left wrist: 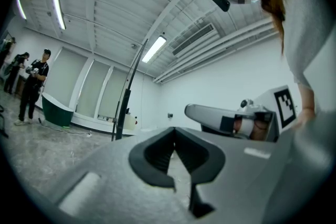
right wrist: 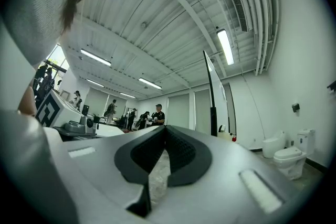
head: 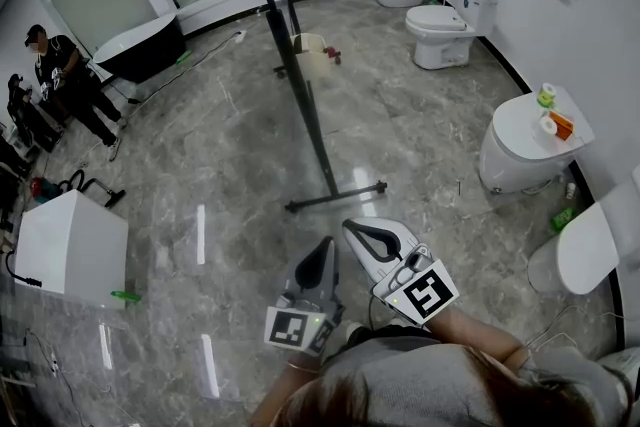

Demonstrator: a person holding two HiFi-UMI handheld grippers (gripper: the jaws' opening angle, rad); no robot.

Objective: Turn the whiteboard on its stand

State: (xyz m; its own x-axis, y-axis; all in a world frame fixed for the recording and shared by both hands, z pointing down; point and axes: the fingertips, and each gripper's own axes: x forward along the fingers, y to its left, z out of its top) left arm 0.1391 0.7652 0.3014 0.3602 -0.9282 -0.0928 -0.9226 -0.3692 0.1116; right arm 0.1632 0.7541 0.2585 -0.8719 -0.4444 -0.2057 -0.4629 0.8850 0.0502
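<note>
The whiteboard [head: 296, 65] stands edge-on to me, a thin dark upright panel on a black stand whose foot bar [head: 336, 198] lies on the marble floor. It also shows as a slim dark post in the left gripper view [left wrist: 125, 102] and the right gripper view [right wrist: 212, 94]. Both grippers hover close to my body, short of the foot bar and touching nothing. My left gripper [head: 323, 253] [left wrist: 174, 135] is shut and empty. My right gripper [head: 358, 229] [right wrist: 165, 132] is also shut with nothing between its jaws.
Toilets [head: 445, 27] and a round basin [head: 525, 140] with small bottles line the right wall. A dark bathtub [head: 140, 47] and people [head: 70, 75] are at the far left. A white box [head: 70, 245] stands at the left, and a pale bucket [head: 312, 50] sits behind the board.
</note>
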